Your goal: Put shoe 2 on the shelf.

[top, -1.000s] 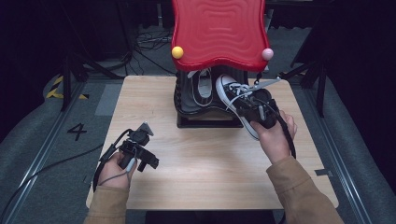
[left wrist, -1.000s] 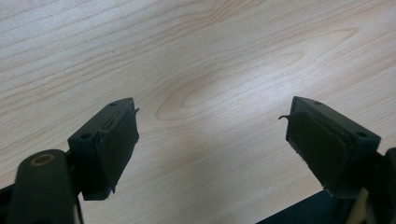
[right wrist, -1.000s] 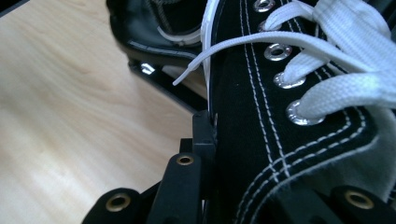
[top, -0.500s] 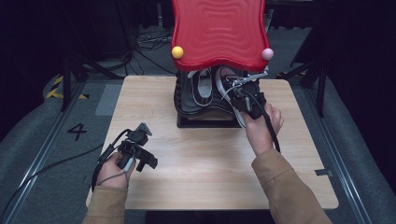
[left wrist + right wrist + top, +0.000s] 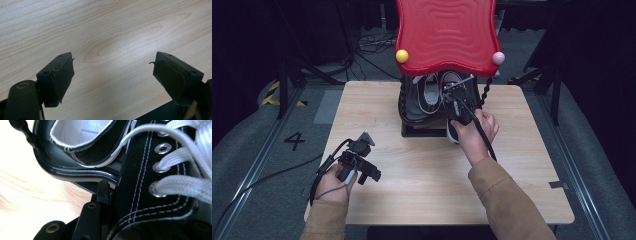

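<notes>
Sneaker (image 5: pixel 155 202): light, soft canvas, stiff sole; hold at eyelet panel, where right gripper (image 5: pixel 455 100) is clenched. Left gripper (image 5: pixel 113 75) released, idle over table (image 5: pixel 105 30).

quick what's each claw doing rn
left claw: open, holding nothing, over the bare table.
right claw: shut on the black shoe at the rack.

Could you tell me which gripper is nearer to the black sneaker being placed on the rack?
Right. The right gripper is clamped on the black sneaker; the left gripper hovers open over the table's near-left area.
</notes>
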Available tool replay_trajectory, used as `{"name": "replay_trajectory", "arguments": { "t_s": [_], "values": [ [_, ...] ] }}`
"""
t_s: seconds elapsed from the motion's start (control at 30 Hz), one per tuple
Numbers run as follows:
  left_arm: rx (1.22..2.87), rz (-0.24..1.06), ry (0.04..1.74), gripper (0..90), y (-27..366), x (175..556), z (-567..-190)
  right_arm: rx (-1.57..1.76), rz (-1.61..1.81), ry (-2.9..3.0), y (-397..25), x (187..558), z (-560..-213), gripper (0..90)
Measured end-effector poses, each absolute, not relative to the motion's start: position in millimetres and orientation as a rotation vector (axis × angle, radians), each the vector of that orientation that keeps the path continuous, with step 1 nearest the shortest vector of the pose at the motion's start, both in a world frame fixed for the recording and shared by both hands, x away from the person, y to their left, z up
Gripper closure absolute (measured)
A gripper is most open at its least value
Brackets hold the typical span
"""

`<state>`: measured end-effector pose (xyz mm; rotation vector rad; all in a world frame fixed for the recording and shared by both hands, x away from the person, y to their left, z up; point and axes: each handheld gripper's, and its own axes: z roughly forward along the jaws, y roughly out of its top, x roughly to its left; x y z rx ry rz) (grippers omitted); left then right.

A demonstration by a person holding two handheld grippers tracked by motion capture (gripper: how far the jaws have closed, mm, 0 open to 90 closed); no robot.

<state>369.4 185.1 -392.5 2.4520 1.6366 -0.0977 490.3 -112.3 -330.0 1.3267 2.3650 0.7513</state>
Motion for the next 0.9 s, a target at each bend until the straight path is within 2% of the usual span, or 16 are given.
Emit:
{"name": "replay_trajectory", "arguments": {
  "t_s": [0.1, 0.13, 0.4, 0.63, 0.9],
  "values": [
    [2.446, -0.094, 1.641, 17.2, 186, 369, -392, 1.316, 0.755, 2.381, -113, 490, -331, 73.1],
    [2.446, -0.093, 1.641, 17.2, 187, 369, -393, 1.294, 0.787, 2.422, -116, 489, -331, 67.9],
    [2.455, -0.093, 1.633, 17.2, 184, 370, -391, 1.234, 0.874, 2.452, -132, 468, -318, 62.6],
    [2.471, -0.093, 1.63, 17.2, 178, 372, -393, 1.103, 1.066, 2.424, -164, 433, -291, 64.7],
    [2.483, -0.097, 1.626, 17.2, 174, 372, -395, 1.101, 1.074, 2.518, -195, 405, -295, 75.0]
  ]
}}
